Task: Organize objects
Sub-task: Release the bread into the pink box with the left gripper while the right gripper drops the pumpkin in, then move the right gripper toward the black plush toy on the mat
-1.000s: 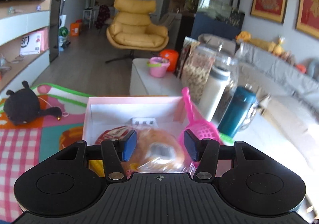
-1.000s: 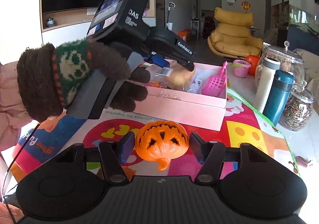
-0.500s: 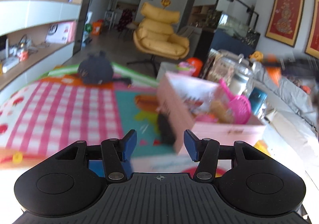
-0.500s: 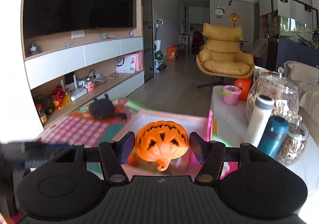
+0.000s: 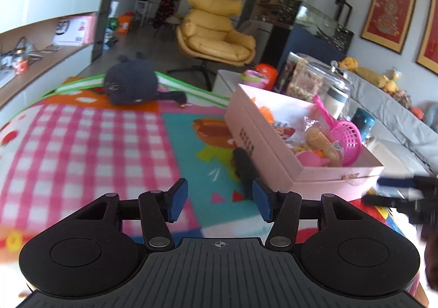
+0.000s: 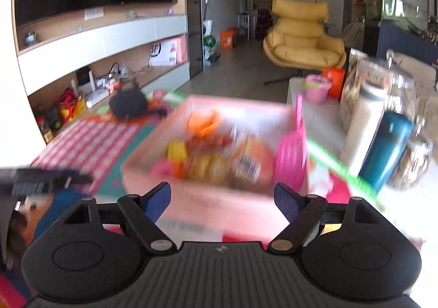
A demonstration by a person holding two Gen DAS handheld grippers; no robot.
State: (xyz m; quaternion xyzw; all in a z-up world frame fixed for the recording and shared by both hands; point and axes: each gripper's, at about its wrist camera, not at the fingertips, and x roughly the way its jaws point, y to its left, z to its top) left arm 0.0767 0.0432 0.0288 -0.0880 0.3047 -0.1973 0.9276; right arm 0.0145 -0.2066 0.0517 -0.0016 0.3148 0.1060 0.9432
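Observation:
A pink box (image 5: 273,160) stands on the colourful play mat (image 5: 90,143) and holds several toys. Among them are a pink scoop (image 5: 343,134), a bagged bun (image 5: 321,143) and an orange pumpkin (image 6: 204,121). My left gripper (image 5: 220,202) hovers over the mat left of the box, open and empty. A small dark toy (image 5: 243,168) lies on the mat against the box wall, just ahead of it. My right gripper (image 6: 221,198) is above the box's near edge (image 6: 219,198); its jaws are opening with nothing between them.
A black plush (image 5: 131,86) lies at the mat's far edge. Glass jars (image 6: 383,94), a white bottle (image 6: 364,127) and a teal bottle (image 6: 388,149) stand right of the box. A yellow armchair (image 5: 216,34) and wall shelves (image 6: 95,50) are beyond.
My left gripper pulled back out of the box and off to its left, without the bun. My right gripper carried the pumpkin over the box and opened; the pumpkin now lies inside.

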